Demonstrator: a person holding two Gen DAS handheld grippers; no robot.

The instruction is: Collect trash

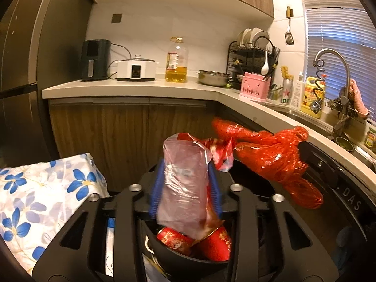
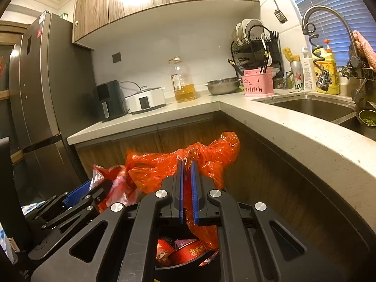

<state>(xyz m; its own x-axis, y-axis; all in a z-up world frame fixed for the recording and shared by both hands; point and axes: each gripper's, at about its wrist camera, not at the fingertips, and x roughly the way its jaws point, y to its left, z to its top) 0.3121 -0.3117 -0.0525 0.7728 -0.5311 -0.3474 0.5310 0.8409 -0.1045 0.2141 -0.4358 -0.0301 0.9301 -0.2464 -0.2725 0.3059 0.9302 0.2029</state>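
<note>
Kitchen corner, bin (image 1: 188, 262) below both tongs. Right tongs (image 2: 187, 164) pinching the red bag (image 2: 206, 157) at its knot; left tongs (image 1: 187, 166) spread, loosely flanking the clear bag (image 1: 183, 183). Best kept gathered directly above the bin while lifting, clear of the surface (image 2: 293, 136) edge.

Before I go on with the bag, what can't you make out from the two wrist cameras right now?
- Left wrist view: whether the left gripper pads press the clear bag; the bag covers them.
- Both views: the black bin below its rim, hidden by the gripper frames.
- Right wrist view: the red bag below the right gripper, behind its frame.
</note>
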